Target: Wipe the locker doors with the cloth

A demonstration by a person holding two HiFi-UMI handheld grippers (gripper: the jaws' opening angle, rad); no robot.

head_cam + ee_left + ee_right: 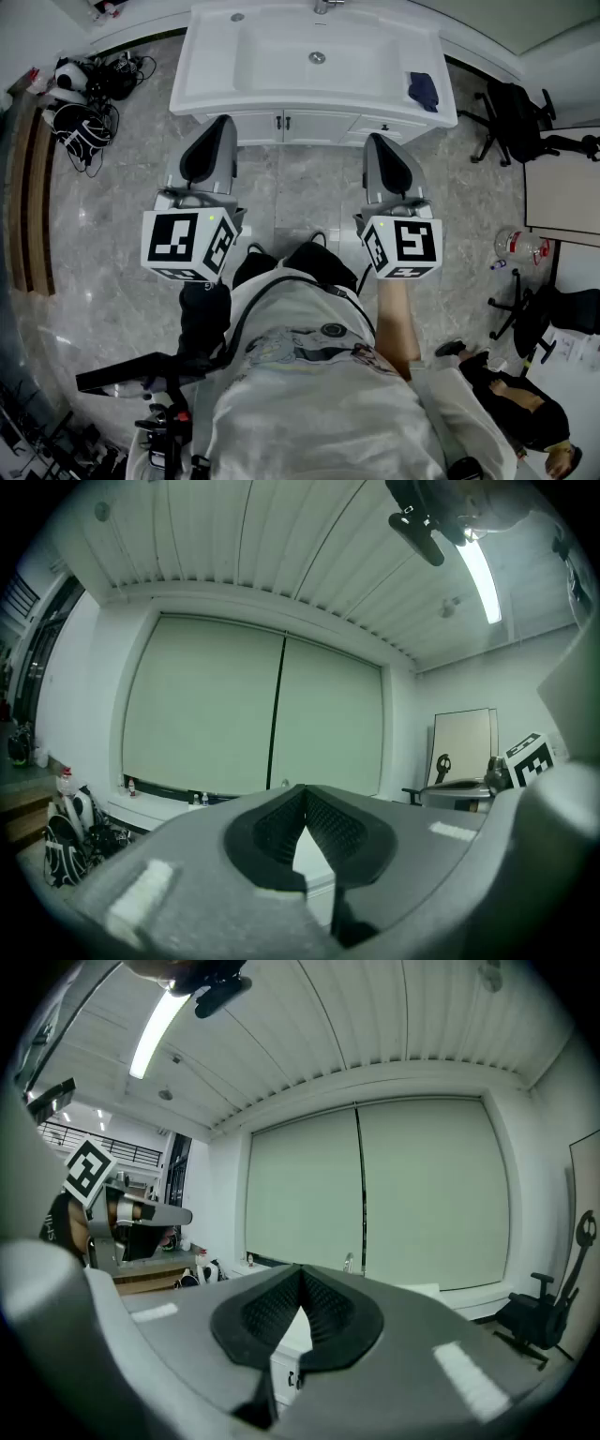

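White shirt [319, 403]; grey hand-held grippers [223, 122] [376, 140], black-and-white marker cubes [187, 246] [405, 246]

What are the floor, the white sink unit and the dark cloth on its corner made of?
The floor looks like polished stone or stone-look tile: grey veining, seams, soft reflections. The sink unit is smooth glossy white, likely ceramic or moulded resin; I can't tell which. The cloth is soft dark-blue fabric, matte and crumpled.

The right gripper [302, 1281] has its ribbed black pads pressed together, with nothing between them. Past them stands a white vanity cabinet [284, 1358] with a faucet [349, 1262], backed by two drawn roller blinds [431, 1194]. A black office chair [544, 1321] sits at right. The left gripper [178, 1215] shows at left, under a ceiling light strip [155, 1030].
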